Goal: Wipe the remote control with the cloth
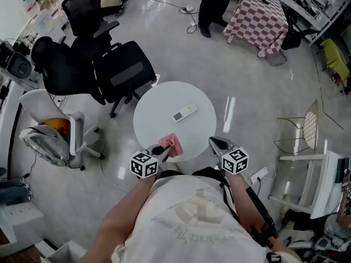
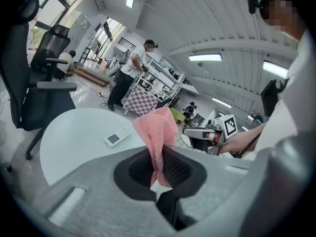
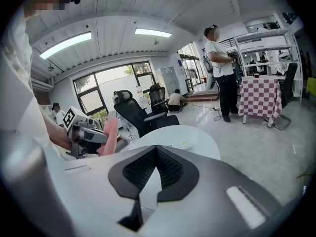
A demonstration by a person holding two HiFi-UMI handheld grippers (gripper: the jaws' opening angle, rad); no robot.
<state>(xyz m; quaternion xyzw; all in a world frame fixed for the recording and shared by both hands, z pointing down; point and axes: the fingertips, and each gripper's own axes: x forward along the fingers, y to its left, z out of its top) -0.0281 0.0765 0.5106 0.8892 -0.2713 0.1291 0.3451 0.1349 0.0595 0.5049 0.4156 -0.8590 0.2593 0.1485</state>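
A white remote control (image 1: 184, 113) lies near the middle of the round white table (image 1: 159, 106). At the table's near edge my left gripper (image 1: 163, 150) is shut on a pink cloth (image 1: 171, 143), which sticks up from between the jaws. In the left gripper view the cloth (image 2: 157, 135) hangs in front of the remote (image 2: 117, 138). My right gripper (image 1: 214, 142) hovers just off the table's near right edge, shut and holding nothing. From the right gripper view, the closed jaws (image 3: 156, 154) point toward the table (image 3: 202, 141) and the remote (image 3: 184, 144).
Black office chairs (image 1: 109, 64) stand behind the table on the left, and a white chair (image 1: 52, 133) sits farther left. A wire chair (image 1: 307, 125) is at the right. A person (image 1: 214, 4) stands by a checked table (image 1: 258, 18) at the back.
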